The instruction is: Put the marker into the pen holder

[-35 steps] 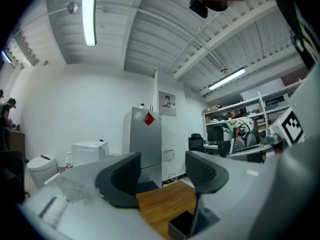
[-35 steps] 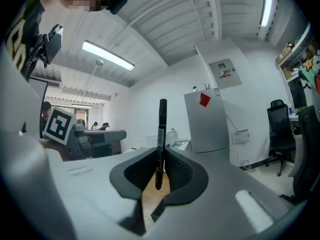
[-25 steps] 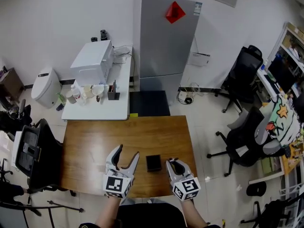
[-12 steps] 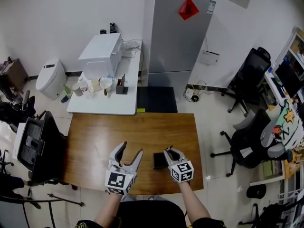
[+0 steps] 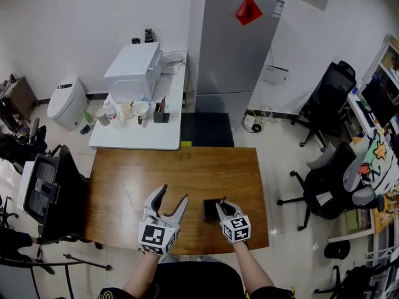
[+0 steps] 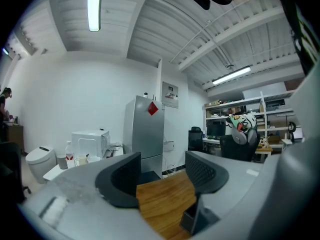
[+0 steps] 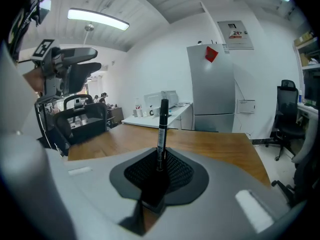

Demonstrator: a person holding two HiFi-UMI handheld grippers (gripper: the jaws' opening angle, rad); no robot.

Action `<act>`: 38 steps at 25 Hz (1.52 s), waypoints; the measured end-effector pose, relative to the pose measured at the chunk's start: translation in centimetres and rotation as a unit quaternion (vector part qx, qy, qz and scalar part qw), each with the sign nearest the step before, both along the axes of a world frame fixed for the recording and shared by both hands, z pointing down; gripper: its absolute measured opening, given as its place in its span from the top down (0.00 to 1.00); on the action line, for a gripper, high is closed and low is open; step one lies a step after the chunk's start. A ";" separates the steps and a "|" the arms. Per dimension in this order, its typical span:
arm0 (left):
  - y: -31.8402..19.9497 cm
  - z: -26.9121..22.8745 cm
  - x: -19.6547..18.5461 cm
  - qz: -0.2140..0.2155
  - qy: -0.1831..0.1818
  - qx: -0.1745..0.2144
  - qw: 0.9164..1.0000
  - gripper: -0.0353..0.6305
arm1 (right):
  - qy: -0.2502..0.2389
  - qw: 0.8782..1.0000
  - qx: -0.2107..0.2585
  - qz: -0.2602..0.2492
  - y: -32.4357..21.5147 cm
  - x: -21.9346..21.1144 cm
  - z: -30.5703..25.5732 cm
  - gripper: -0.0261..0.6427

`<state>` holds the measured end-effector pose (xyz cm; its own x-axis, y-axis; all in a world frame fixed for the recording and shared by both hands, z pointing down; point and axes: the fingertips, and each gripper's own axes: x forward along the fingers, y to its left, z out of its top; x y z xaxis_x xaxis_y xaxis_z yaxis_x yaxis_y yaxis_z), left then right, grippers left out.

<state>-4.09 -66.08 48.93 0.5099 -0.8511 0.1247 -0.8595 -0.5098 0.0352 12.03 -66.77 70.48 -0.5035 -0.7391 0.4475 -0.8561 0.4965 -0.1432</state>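
Here the right gripper (image 5: 222, 208) is clamped on the marker (image 7: 162, 126), just beside the pen holder (image 5: 210, 211) near the table's (image 5: 156, 173) front edge. The left gripper (image 5: 172, 198) has its jaws apart, holding nothing.

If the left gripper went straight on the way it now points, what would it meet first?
Probably nothing near: the left gripper has open jaws, with only the wooden table below. Far beyond stands the grey fridge; depth is unclear.
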 end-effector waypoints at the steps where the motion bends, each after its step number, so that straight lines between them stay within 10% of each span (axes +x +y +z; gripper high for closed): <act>1: 0.0 0.0 0.0 0.001 0.000 -0.001 1.000 0.53 | 0.004 1.000 -0.003 0.003 0.1 0.1 0.3 0.89; 13: 0.4 0.7 0.5 0.017 0.000 -0.007 1.000 0.53 | 0.012 0.999 -0.018 0.046 1.8 1.0 1.2 0.89; 28: 2.1 -4.8 0.2 0.071 0.037 0.040 0.996 0.53 | -0.093 0.965 0.225 0.096 3.9 -2.0 -24.1 0.89; 38: 6.1 -2.9 -2.4 0.088 0.030 0.020 0.995 0.53 | -0.076 0.968 0.222 0.090 10.3 -7.1 -24.6 0.74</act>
